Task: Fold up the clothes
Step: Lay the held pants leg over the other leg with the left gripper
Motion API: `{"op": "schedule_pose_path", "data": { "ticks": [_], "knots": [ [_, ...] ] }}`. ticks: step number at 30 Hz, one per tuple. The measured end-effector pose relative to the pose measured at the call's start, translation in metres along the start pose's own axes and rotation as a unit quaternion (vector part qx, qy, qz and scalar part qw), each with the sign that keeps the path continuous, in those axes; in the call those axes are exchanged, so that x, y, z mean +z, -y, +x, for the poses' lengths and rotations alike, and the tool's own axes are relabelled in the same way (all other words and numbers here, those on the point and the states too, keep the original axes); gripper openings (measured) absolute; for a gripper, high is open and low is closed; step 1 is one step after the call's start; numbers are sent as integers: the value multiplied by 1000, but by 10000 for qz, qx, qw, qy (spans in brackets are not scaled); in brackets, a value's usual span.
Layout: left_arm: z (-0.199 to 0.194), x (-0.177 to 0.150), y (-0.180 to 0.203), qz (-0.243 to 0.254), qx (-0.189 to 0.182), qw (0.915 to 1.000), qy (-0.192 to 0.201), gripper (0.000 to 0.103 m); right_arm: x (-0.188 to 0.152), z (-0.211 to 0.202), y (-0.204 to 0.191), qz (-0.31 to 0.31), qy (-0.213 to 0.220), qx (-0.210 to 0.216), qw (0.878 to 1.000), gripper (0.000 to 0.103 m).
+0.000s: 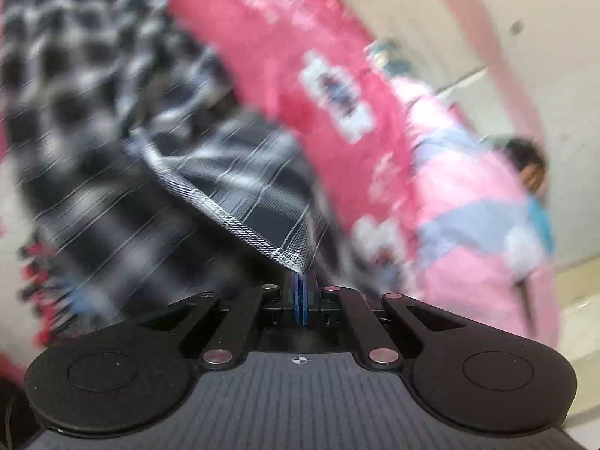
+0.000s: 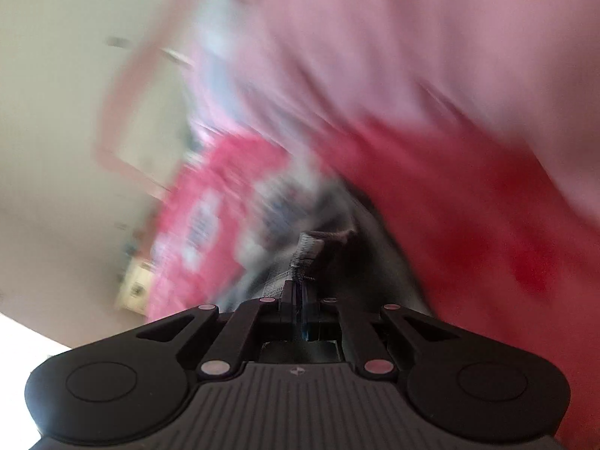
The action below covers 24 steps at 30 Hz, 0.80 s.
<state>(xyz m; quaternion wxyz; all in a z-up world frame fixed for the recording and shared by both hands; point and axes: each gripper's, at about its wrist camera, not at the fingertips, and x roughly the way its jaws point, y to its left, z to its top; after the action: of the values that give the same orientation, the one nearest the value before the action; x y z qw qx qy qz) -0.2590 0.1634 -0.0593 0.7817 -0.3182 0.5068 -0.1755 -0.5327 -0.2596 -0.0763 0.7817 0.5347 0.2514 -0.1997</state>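
Note:
A black-and-white checked garment [image 1: 112,120] hangs in front of the left wrist camera, blurred by motion. My left gripper [image 1: 302,281] is shut on its stitched hem corner [image 1: 262,236]. In the right wrist view my right gripper [image 2: 300,288] is shut on a grey stitched edge [image 2: 305,255] of dark cloth, which looks like the same checked garment. Both views are heavily blurred.
A red cloth with white printed patches [image 1: 300,75] lies behind the garment and also shows in the right wrist view [image 2: 210,217]. A person in pink clothes [image 1: 476,217] is at the right. Pale walls [image 1: 562,56] and a pink frame [image 2: 112,112] lie beyond.

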Motion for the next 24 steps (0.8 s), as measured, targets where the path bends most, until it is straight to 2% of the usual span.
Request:
{"op": "schedule_pose_path", "data": {
  "ticks": [2, 5, 10, 15, 24],
  "knots": [
    [0, -9, -12, 93, 170, 9997, -133, 0, -11, 7, 15, 88, -138, -198, 9997, 2],
    [11, -18, -28, -18, 305, 9991, -307, 0, -14, 4, 16, 127, -149, -210, 9996, 2],
    [-8, -24, -25, 174, 189, 9996, -103, 0, -15, -19, -3, -311, 118, -92, 9994, 2],
    [-10, -24, -25, 369, 331, 9987, -96, 0, -29, -8, 13, -243, -223, -382, 9987, 2],
    [1, -33, -27, 805, 682, 9944, -96, 0, -39, -1, 21, -655, -520, -649, 9944, 2]
  ]
}}
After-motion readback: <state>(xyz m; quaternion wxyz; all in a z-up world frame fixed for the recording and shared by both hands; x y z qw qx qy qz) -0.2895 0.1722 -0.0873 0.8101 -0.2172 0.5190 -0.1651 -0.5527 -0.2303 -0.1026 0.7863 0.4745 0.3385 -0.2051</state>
